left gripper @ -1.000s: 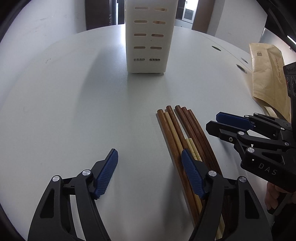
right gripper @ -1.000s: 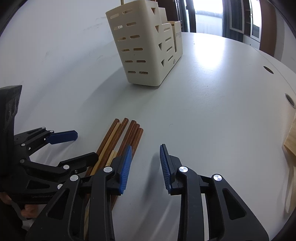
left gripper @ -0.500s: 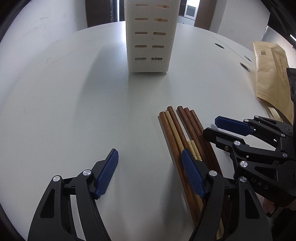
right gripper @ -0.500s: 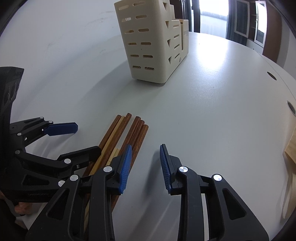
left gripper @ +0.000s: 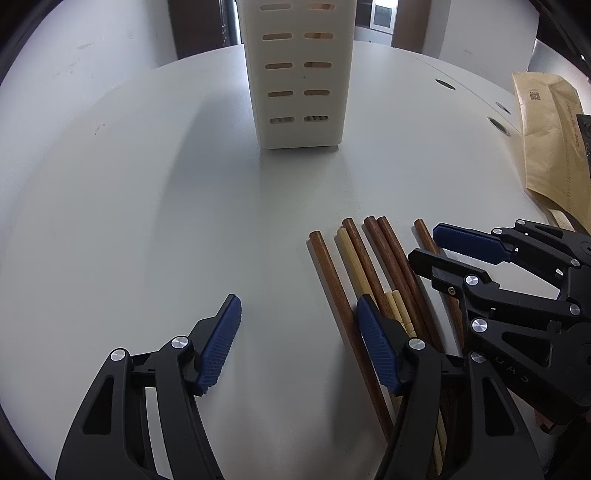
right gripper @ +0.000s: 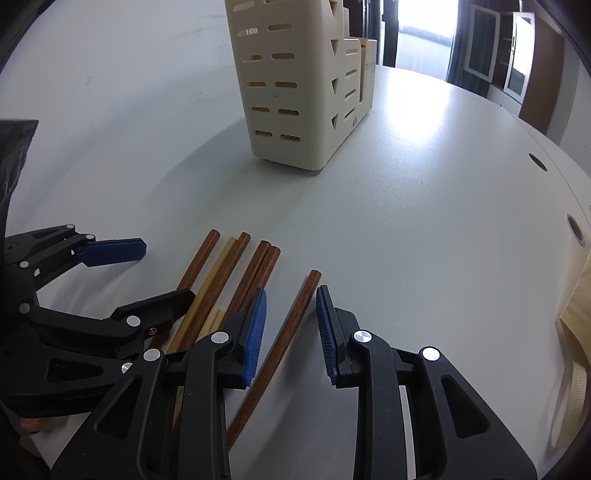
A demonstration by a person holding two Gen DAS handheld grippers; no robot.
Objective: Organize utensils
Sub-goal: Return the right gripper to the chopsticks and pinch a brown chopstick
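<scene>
Chopsticks [right gripper: 291,328] smooth wood; caddy [left gripper: 301,74] matt plastic; table [left gripper: 147,221] matt; bag [left gripper: 550,147] paper.

White table [left gripper: 129,221] carries chopsticks [left gripper: 369,266], slotted caddy [left gripper: 299,74], paper bag [left gripper: 546,147].

A white round table [left gripper: 147,206] fills most of both views, with dark round holes [left gripper: 445,84] set along its far right edge. On that right side lies a brown kraft-paper bag [left gripper: 550,147] printed with a small code and red lettering. Beyond the table stand a pale wall [right gripper: 122,55], dark wooden doors [right gripper: 541,70], and a bright window [right gripper: 424,33].
</scene>
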